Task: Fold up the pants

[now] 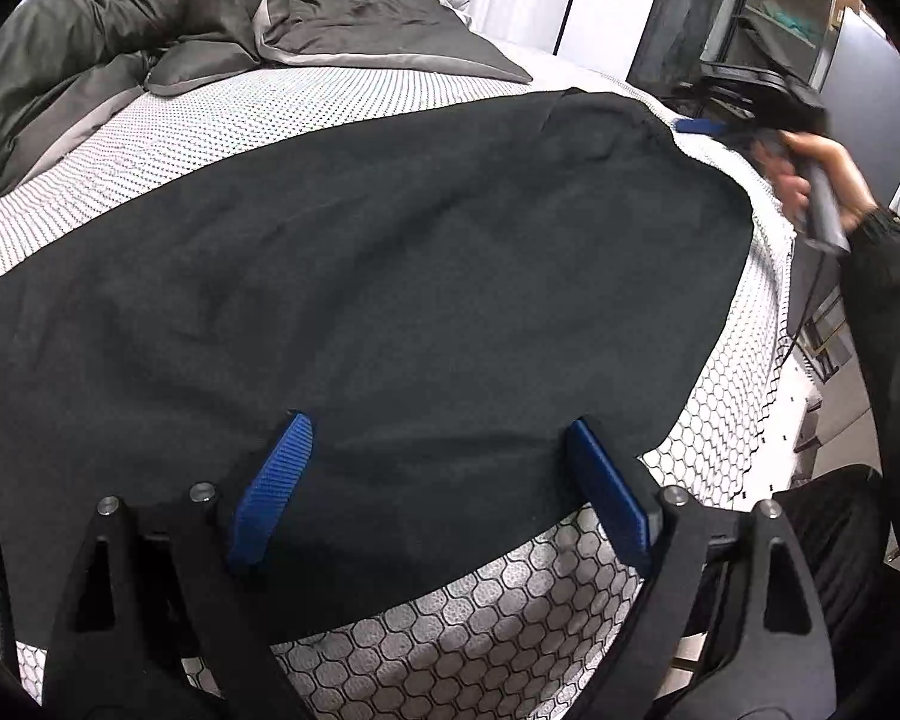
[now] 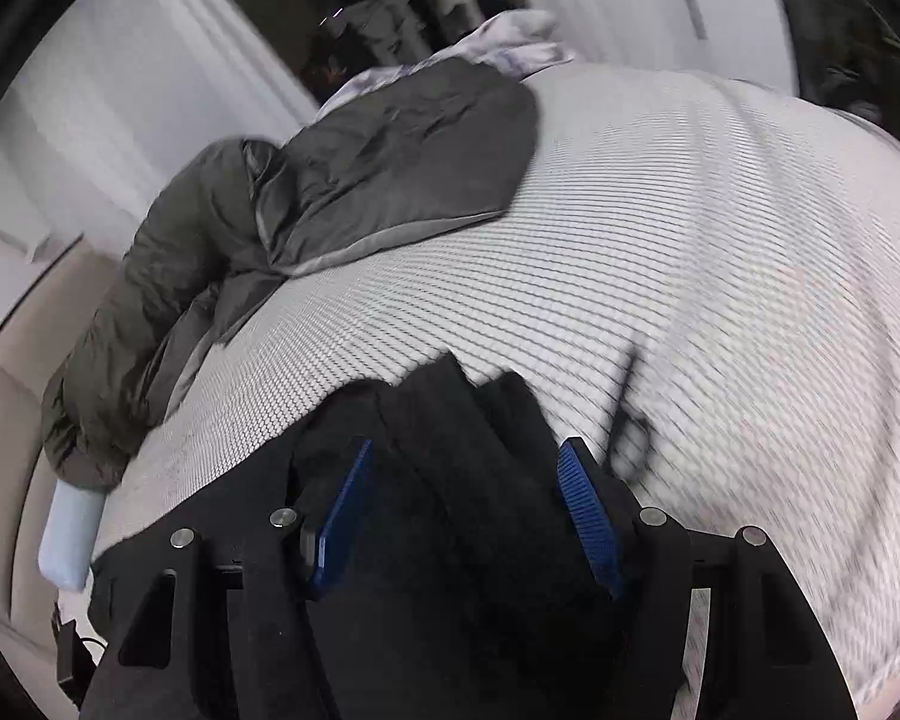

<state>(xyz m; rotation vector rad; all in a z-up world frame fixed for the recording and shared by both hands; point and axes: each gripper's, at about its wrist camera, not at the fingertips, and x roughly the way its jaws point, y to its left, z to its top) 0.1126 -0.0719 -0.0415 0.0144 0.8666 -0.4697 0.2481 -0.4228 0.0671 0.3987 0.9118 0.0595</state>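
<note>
Black pants spread flat across bed; left gripper angled down above near hem, fingers apart, empty; right gripper tilted down over bunched far end, fingers apart, gripping nothing.

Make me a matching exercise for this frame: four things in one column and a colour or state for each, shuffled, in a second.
Column one:
1. pants
2. duvet
3. left gripper
4. mattress

Column two:
A. bunched up at the far end of the bed, olive grey
B. white with a fine dark hexagon pattern
C. spread dark and flat across the bed
D. open, with blue pads apart above the dark cloth

Pairs: 1-C, 2-A, 3-D, 4-B
</note>
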